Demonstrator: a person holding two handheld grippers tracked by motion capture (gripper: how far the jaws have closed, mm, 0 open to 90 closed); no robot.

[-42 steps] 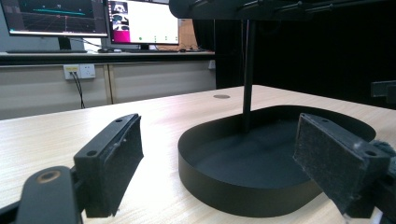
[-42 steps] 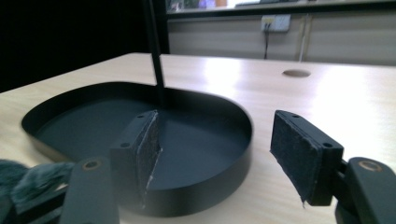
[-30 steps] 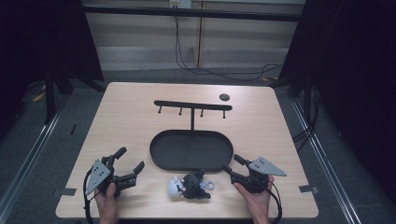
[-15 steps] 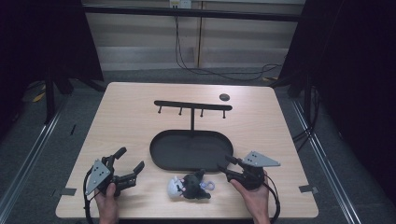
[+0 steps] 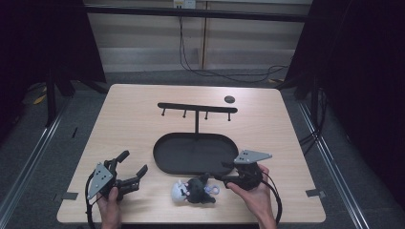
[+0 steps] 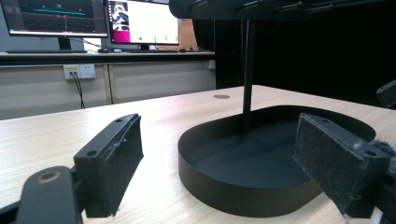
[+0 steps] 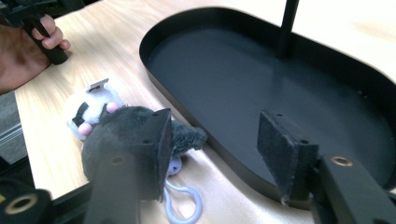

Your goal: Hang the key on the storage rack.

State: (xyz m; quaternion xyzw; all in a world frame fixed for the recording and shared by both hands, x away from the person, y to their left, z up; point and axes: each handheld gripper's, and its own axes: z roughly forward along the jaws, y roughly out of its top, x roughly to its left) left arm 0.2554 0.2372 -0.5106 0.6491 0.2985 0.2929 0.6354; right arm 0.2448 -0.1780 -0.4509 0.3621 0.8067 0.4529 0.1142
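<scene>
On the wooden table [image 5: 133, 119] a black oval tray [image 5: 165, 162] with a hooked rack [image 5: 197, 108] sits behind a dark plush toy [image 5: 196, 190], the left gripper [image 5: 130, 169] open well to its left, the right gripper [image 5: 220, 172] just beside it.

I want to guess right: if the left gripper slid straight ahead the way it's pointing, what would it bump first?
Probably the black oval tray. The open left gripper looks straight at its near wall, with bare table between them. Depth is hard to judge.

No legible txt or labels anywhere
</scene>
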